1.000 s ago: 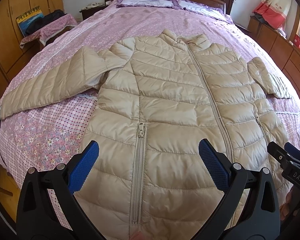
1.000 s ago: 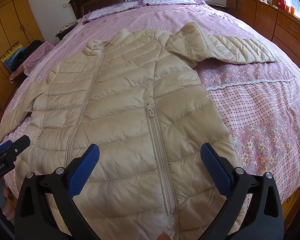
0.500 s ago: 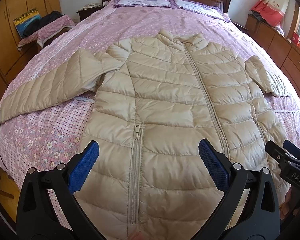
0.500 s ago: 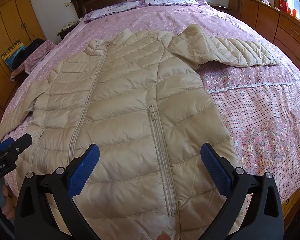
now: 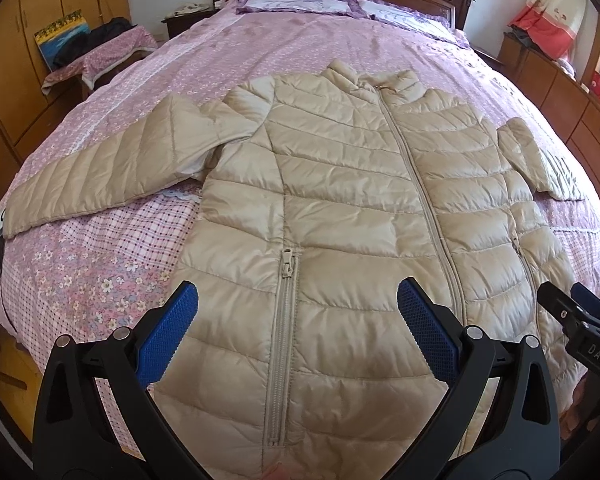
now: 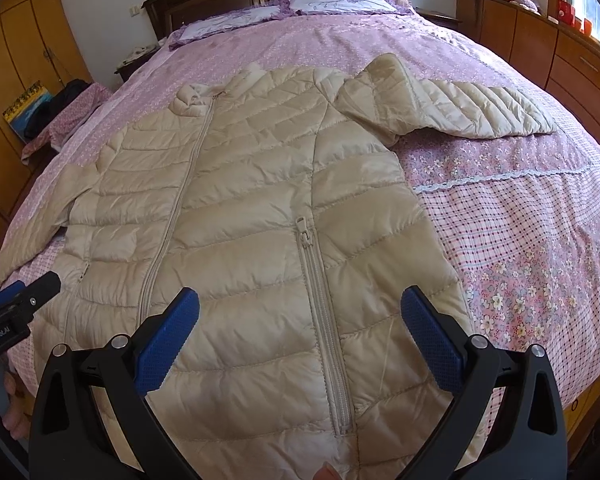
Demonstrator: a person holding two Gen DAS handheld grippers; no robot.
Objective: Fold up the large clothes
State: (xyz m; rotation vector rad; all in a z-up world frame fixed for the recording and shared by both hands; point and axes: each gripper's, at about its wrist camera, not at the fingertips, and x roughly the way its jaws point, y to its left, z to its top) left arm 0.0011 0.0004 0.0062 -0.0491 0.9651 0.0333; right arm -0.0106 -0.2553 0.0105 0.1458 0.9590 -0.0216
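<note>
The puffy tan coat (image 5: 340, 208) lies flat and zipped up on the pink bed (image 5: 260, 44), both sleeves spread out, its bottom part right in front of the left gripper (image 5: 298, 320) and the right gripper (image 6: 300, 322), whose blue fingers (image 6: 168, 336) are wide apart and hold nothing.

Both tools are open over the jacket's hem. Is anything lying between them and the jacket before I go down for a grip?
Nothing visible does. The jacket lies spread flat, front up, on the bed, zipped, with nothing on top of it. The left tool and right tool each hang open over its lower part, with only bare quilted fabric between their fingers.
</note>
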